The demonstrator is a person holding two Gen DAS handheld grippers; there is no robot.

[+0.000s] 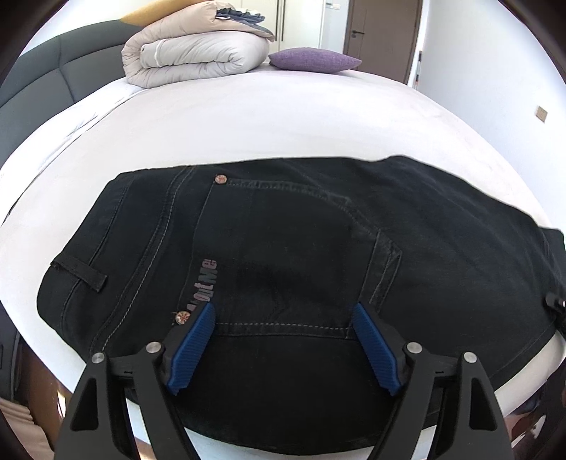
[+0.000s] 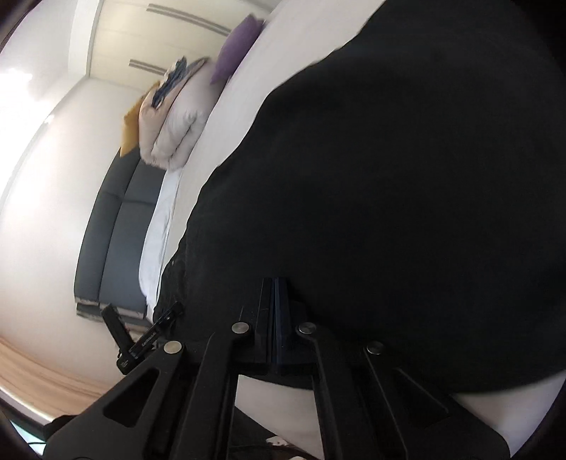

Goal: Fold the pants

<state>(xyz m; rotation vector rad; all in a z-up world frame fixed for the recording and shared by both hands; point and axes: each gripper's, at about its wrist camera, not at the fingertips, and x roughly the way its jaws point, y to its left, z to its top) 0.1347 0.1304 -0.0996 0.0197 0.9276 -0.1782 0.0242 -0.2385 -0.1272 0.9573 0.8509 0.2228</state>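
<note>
Black jeans [image 1: 300, 247] lie flat across the white bed [image 1: 247, 120], waistband to the left, a back pocket with grey stitching facing up. My left gripper [image 1: 283, 311] is open, its blue pads [image 1: 192, 348] spread just above the pocket's lower seam, holding nothing. In the right wrist view the jeans [image 2: 406, 177] fill most of the frame. My right gripper [image 2: 275, 283] is shut, its pads pressed together on the jeans' edge, with the fabric draped over them.
A folded grey duvet [image 1: 198, 56] and a purple cushion [image 1: 315, 58] lie at the bed's far end. A dark padded headboard [image 1: 39, 81] runs along the left. A door [image 1: 382, 32] stands beyond. The left gripper [image 2: 141, 339] shows in the right wrist view.
</note>
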